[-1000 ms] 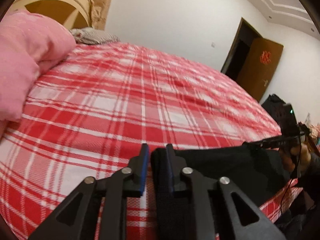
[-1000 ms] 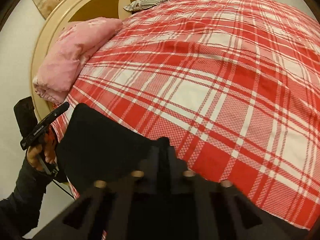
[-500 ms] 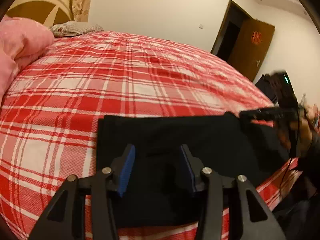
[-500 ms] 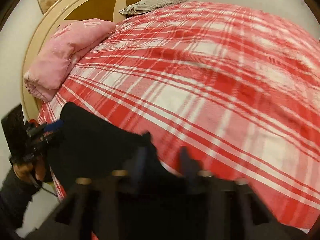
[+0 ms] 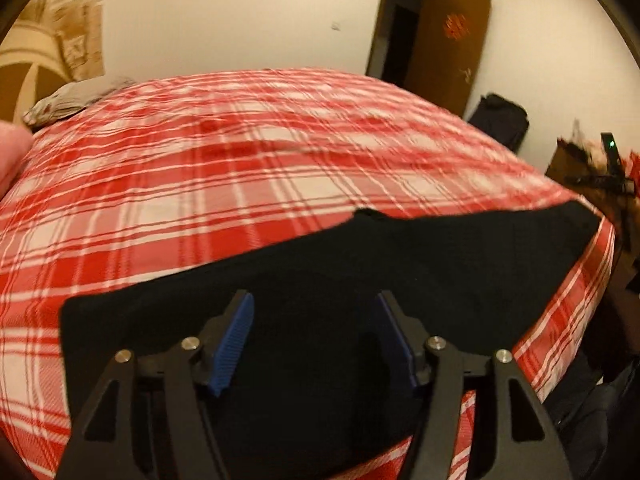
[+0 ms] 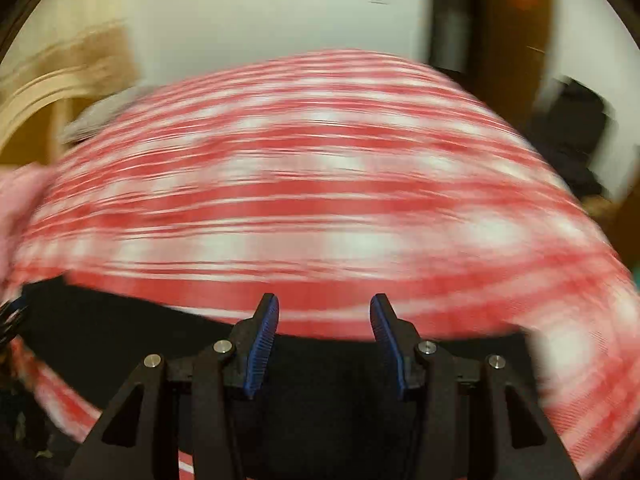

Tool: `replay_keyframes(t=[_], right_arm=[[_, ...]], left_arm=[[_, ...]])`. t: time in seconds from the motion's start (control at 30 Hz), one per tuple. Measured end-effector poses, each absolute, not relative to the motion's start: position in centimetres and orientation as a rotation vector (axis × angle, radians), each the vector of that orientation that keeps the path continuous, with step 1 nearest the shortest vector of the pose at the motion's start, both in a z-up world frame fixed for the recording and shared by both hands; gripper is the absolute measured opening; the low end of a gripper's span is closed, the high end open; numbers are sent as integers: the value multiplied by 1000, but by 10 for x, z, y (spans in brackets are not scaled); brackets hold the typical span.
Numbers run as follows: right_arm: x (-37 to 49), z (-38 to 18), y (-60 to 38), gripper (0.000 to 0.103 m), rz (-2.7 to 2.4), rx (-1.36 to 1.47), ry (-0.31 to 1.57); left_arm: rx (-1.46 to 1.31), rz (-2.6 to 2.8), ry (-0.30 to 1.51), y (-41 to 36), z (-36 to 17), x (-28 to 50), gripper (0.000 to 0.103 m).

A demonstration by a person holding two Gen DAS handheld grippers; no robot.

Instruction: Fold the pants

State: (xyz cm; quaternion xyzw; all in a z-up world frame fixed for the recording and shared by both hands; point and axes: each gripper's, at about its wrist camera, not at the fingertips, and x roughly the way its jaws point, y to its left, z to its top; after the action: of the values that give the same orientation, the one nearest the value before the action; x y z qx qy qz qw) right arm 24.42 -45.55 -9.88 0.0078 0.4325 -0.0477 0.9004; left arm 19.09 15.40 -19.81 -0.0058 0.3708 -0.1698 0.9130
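Observation:
The black pants [image 5: 400, 264] lie folded flat on the near edge of the red plaid bed [image 5: 240, 168]. My left gripper [image 5: 312, 320] is open and empty, its blue pads [image 5: 234, 336] spread just above the pants. In the right wrist view, which is blurred by motion, my right gripper [image 6: 324, 324] is open and empty above the pants [image 6: 120, 332], at their far edge. The right gripper also shows in the left wrist view [image 5: 600, 178] beyond the pants' right corner.
A grey pillow [image 5: 68, 100] and a pink blanket [image 5: 10, 152] lie at the head of the bed on the left. An open brown door [image 5: 452, 48] and a dark bag [image 5: 500, 120] stand at the right.
Both grippers went from shut on the pants to open and let the cloth go. Both pulled back and turned; the pants now lie flat on the bed.

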Motion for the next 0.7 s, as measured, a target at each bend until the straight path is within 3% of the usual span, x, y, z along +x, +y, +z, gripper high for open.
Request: replay_keyframes(t=[0.27, 0.33, 0.43, 0.47, 0.5, 0.7], right_arm=[[237, -116, -556, 50, -243, 170, 960], [233, -121, -551, 50, -213, 197, 970], [230, -130, -546, 49, -197, 229, 970], [230, -133, -543, 34, -190, 234, 970], [231, -135, -541, 9, -186, 222, 972], [218, -107, -535, 5, -182, 180, 847]], left_arm=[[-28, -331, 799, 146, -199, 200, 66], [-22, -329, 799, 145, -199, 200, 74], [-13, -324, 806, 141, -201, 204, 76], [-15, -323, 813, 139, -202, 206, 76], [-15, -324, 815, 138, -202, 207, 76], [0, -332, 807, 133, -199, 208, 76]])
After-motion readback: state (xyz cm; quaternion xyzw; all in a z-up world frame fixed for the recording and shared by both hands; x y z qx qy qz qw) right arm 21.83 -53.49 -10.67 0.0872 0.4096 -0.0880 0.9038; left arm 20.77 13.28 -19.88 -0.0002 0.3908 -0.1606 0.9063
